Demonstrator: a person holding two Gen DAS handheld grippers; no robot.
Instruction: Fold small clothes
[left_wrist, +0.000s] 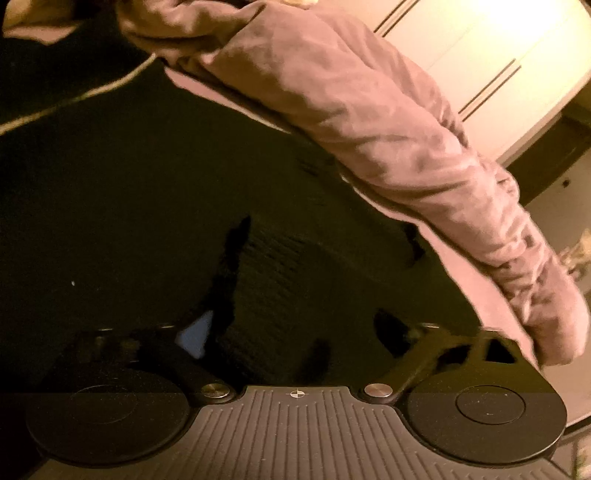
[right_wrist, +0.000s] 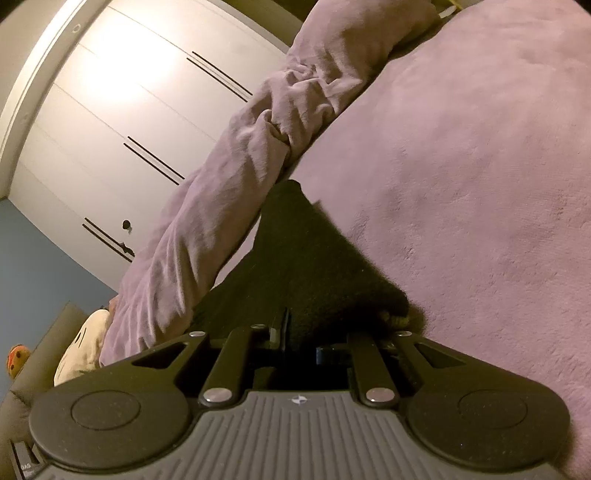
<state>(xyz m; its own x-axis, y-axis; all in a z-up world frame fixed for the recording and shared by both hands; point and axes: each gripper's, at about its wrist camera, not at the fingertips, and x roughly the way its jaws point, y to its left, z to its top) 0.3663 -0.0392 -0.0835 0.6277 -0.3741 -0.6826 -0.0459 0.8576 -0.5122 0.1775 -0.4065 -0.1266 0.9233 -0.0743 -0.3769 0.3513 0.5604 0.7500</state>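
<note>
**Dark knit pinched at one end, fold barely begun**

Broadly, the scene is a pinkish-mauve blanket (right_wrist: 480, 166) spread as the work surface, with a rumpled roll of the same fabric (right_wrist: 207, 206) running diagonally along its edge and pale wardrobe doors (right_wrist: 110, 110) behind.

On the blanket lies the task's piece, a small black knitted garment (right_wrist: 306, 266). In the right wrist view it reads as a dark wedge, broad at the gripper and tapering to a tip that points away toward the rumpled roll; its long axis therefore runs roughly along the line the right gripper (right_wrist: 295, 332) faces. What kind of garment it is I cannot tell, it is too dark.

The right gripper is clenched on the near, wide end of the knit, the cloth bunched between its closed fingers. The left gripper (left_wrist: 295, 332) stands released: in the left wrist view its fingers are spread apart with ribbed black knit (left_wrist: 295, 277) lying beneath and between them, and I see no pad pressing on it. Whether that dark cloth is the same piece the right gripper holds cannot be settled from these views.

As for progress, I judge it early. No neat layered edge or squared packet shows; the garment looks gripped at one end and loosely laid out. The folding proper, and any setting aside, appear still to come.
</note>
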